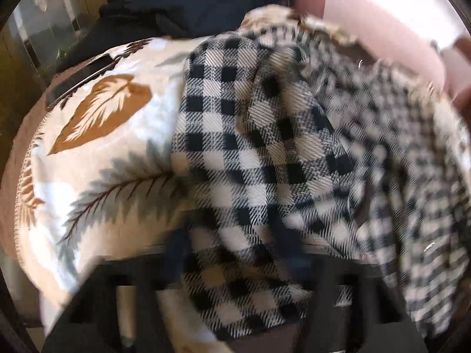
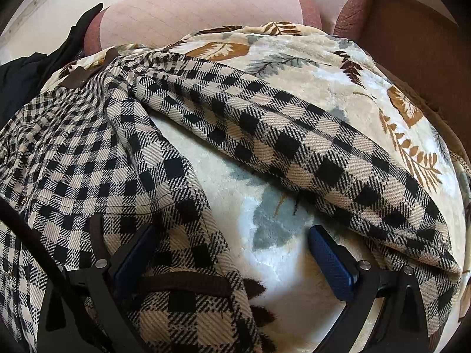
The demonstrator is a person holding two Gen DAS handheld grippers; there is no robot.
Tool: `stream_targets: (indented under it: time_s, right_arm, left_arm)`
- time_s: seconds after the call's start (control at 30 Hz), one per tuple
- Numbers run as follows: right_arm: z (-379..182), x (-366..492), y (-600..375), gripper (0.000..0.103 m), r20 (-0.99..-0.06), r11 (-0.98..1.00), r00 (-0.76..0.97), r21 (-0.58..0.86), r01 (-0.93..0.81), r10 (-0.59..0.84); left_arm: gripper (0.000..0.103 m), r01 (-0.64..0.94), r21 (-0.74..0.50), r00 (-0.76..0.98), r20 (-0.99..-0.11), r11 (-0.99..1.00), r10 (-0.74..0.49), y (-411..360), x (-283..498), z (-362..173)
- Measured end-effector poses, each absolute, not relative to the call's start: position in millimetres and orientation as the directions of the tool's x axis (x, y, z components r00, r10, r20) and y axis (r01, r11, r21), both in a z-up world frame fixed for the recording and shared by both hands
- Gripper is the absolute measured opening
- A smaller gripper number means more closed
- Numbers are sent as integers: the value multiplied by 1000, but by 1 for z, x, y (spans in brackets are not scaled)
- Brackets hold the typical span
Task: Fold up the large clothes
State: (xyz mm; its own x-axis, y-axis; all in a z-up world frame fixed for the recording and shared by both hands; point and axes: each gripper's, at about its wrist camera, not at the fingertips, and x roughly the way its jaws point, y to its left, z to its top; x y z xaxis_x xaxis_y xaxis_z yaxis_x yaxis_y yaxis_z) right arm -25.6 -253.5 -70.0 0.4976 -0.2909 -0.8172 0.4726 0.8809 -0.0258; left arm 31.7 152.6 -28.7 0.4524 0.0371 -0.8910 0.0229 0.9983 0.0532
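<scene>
A black-and-cream checked shirt (image 1: 253, 158) lies crumpled on a leaf-print blanket (image 1: 97, 153). In the left wrist view the cloth bunches down between my left gripper's (image 1: 244, 267) dark blurred fingers, which look closed on it. In the right wrist view the shirt (image 2: 265, 135) spreads across the blanket (image 2: 347, 88), one sleeve running to the right. My right gripper (image 2: 229, 253) is open, its blue pads (image 2: 332, 261) wide apart, and a shirt edge with a brown trim lies over the left finger and between the jaws.
A pink sofa back cushion (image 2: 191, 14) and armrest (image 2: 347, 3) stand behind the blanket. Dark clothes (image 1: 188, 3) are piled at the far left of the sofa. A cardboard box (image 2: 418, 38) sits at the right.
</scene>
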Motion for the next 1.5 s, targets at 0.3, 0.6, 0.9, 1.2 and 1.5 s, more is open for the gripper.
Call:
stream_targets:
  time_s: [0.3,0.6,0.9,1.2,1.5]
  right_arm:
    - [-68,-29,-256,103,-808,885,521,-2,466,-277]
    - [-69,-31,-256,103,-805,886,527,3,463,-272]
    - [13,-45,-297,84,-722,899,685,236,370,-92]
    - [1,79,-377,84,-816,906,578,240,349,-6]
    - [-58,203,-362,84,-860,922,506,246,300,64]
  left_arm:
    - [24,-438,248,510,-723,864,466,222,10,33]
    - [55,-406,27,631,-715,914,301,190,-40,51]
    - [60,-17,36,654,-755,999,39,81,-40,19]
    - [60,79,108,630,-776,991,34,47,-30,-8]
    - [60,122,96,567,-824,988,10,39,0,-36]
